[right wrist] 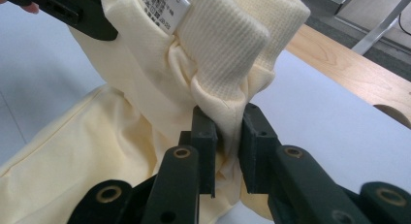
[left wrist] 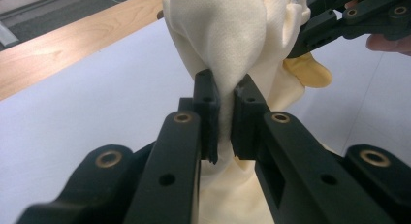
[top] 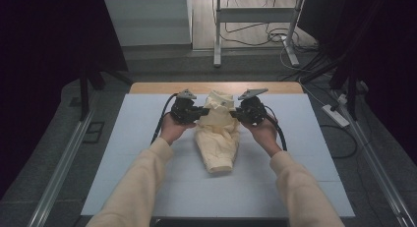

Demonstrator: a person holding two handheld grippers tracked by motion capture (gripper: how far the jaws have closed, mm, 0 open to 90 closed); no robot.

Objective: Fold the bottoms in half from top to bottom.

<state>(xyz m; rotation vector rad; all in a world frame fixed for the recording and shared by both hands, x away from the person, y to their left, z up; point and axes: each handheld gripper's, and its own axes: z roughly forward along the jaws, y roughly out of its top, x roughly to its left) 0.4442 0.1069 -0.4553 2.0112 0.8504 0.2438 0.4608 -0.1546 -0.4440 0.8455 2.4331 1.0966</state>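
Pinching a fold of the pale yellow garment (top: 217, 133), the left gripper (top: 196, 113) sits at the left of the cloth in the high view, held in the left hand (top: 172, 128); in the left gripper view its jaws are pressed onto a bunched ridge of fabric (left wrist: 225, 44) that rises between the pads; the garment hangs from this grip and the one opposite, its upper part raised off the bench (top: 128, 153) and its lower end resting on the white sheet near the middle; a ribbed collar (right wrist: 237, 35) and a white label (right wrist: 165, 6) show at the top of the cloth in the right gripper view; to the right, the right gripper (top: 242, 113), held in the right hand (top: 265, 133), is closed on a puckered seam just below the collar, with the fabric squeezed between its pads; the two grippers face each other across the garment, near together; a strip of bare wood (top: 162, 87) shows along the far edge of the bench.
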